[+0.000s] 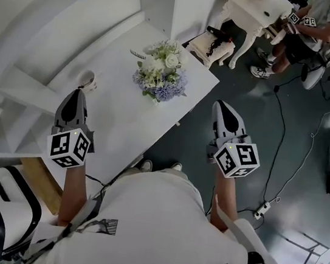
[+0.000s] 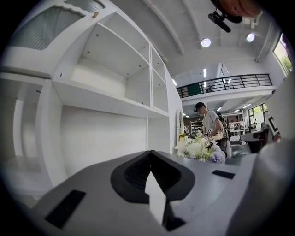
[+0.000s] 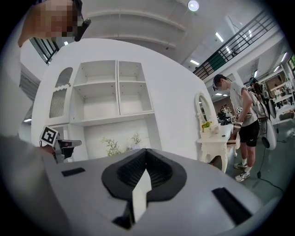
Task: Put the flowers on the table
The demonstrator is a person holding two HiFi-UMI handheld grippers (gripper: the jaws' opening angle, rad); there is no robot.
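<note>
- The surface (image 1: 117, 121) is flat, smooth and white, with straight edges.
- The flowers (image 1: 161, 75) are a round, fluffy bunch, white, green and pale purple. They sit on the surface near its far right edge.
- What the bunch stands in is hidden under it.
- The left tool (image 1: 78, 94) and right tool (image 1: 222, 108) are smooth and grey. Both are pinched together on nothing, well apart from the flowers.

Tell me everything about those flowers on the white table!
The flowers are a round bunch: white blooms on top, pale purple ones at the edge, green leaves between. They stand on the white table, near its far end. Whatever holds them is hidden. The left gripper and right gripper hang clear of them.
</note>
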